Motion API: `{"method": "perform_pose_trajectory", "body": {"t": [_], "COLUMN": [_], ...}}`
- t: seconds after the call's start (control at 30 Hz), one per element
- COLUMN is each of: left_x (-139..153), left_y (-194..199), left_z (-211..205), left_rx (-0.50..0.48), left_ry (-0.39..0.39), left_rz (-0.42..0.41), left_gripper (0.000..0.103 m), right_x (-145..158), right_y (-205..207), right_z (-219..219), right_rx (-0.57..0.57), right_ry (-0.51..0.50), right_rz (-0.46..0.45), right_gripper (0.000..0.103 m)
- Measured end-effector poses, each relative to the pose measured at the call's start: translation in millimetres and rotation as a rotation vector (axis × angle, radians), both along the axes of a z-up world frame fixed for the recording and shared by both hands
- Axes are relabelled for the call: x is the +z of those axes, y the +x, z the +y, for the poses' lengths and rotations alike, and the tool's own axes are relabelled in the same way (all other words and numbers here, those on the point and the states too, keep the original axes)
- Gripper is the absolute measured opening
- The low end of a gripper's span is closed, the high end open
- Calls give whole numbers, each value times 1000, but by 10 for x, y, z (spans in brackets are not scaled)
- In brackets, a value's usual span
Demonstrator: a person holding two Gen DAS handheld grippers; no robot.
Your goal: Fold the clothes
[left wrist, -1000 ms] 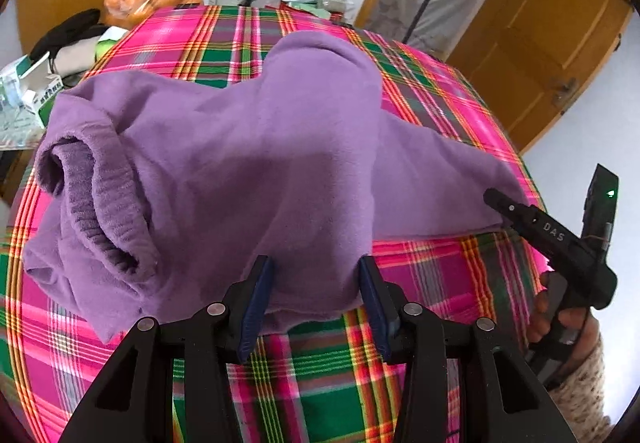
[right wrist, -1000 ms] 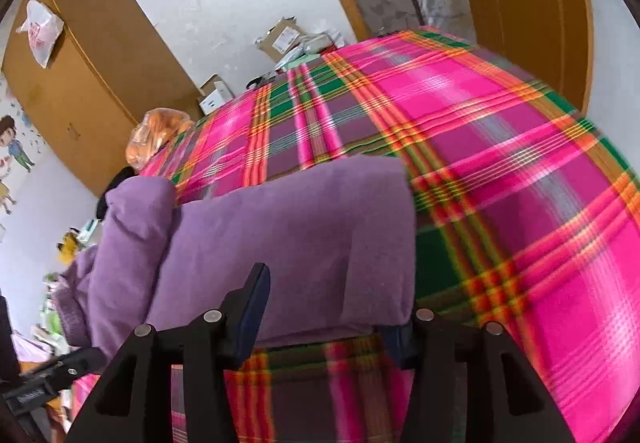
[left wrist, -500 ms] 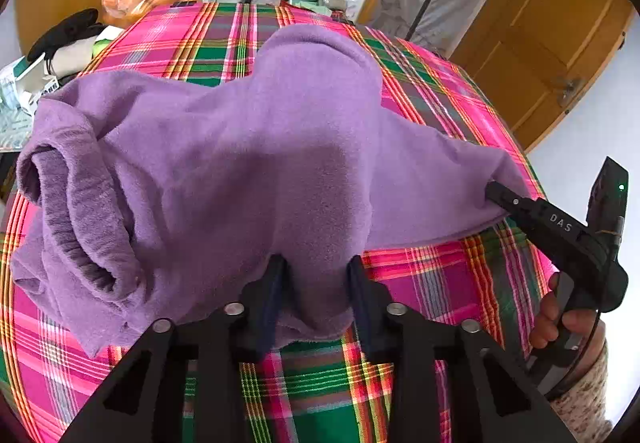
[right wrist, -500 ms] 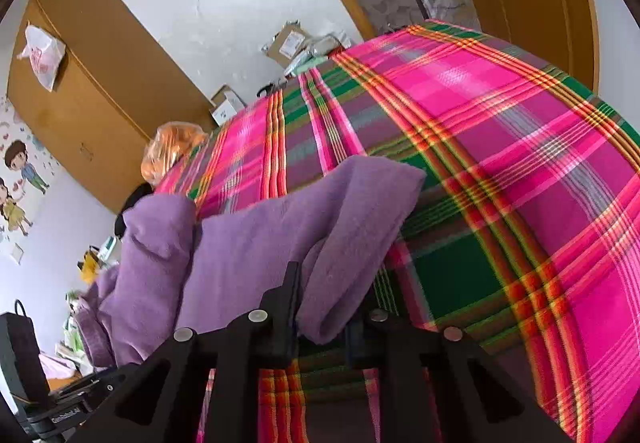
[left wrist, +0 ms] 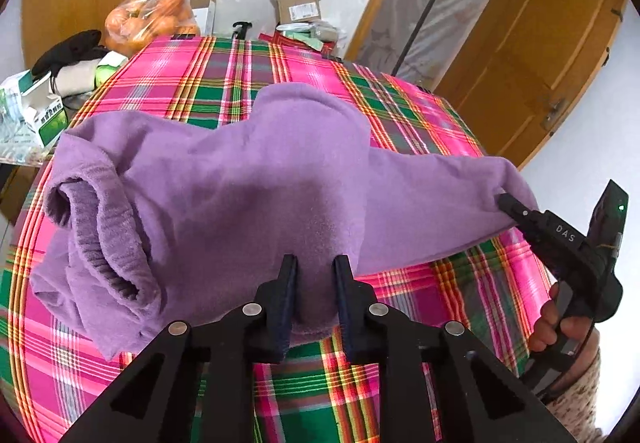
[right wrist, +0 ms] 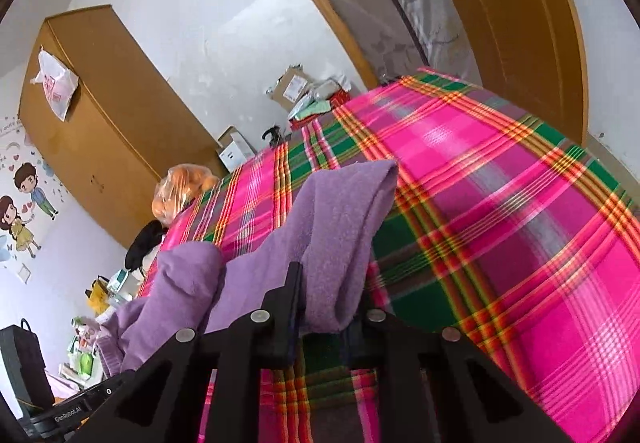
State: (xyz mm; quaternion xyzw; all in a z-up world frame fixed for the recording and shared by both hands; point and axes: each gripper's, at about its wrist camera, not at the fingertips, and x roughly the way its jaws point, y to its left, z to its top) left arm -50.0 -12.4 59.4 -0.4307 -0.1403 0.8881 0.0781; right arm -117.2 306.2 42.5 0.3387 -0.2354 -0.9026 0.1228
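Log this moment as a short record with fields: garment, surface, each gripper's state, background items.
garment: purple sweater, bunched, near edge lifted off the cloth, ribbed opening at the left
surface: pink and green plaid tablecloth
left gripper: jaws closed on the sweater's near hem
right gripper: jaws closed on a sweater corner; also seen at the right of the left wrist view
background: bag of oranges, cardboard box, wooden door

My two claws are black: the left gripper (left wrist: pixel 313 267) and the right gripper (right wrist: pixel 328 285). The sweater (left wrist: pixel 248 183) I fold is plain purple. The tablecloth (left wrist: pixel 460 295) has pink, green and yellow checks. The door (left wrist: pixel 532 55) is orange-brown wood.
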Motion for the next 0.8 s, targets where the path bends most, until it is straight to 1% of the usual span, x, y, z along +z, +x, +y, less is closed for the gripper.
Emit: {"method": "perform_pose_trajectory", "body": {"t": [0.13, 0.2, 0.33, 0.47, 0.8], "left_x": [48, 77, 102, 73, 8], "left_y": [14, 23, 19, -3, -36], "left_z": [2, 17, 77, 126, 174], "left_rx": [0, -3, -22, -43, -49], "left_ry": [14, 15, 16, 17, 12], "left_rz": [10, 20, 28, 13, -17], "left_gripper": [15, 12, 12, 12, 12], "right_x": [88, 120, 155, 165, 202], "right_y": [50, 71, 86, 94, 130], "right_z": [102, 152, 265, 330, 505], "right_rx": [-30, -46, -71, -86, -128], "right_ry": [4, 7, 4, 7, 15], "right_rz": [23, 34, 39, 40, 55], "right_gripper": [15, 15, 15, 15, 15]}}
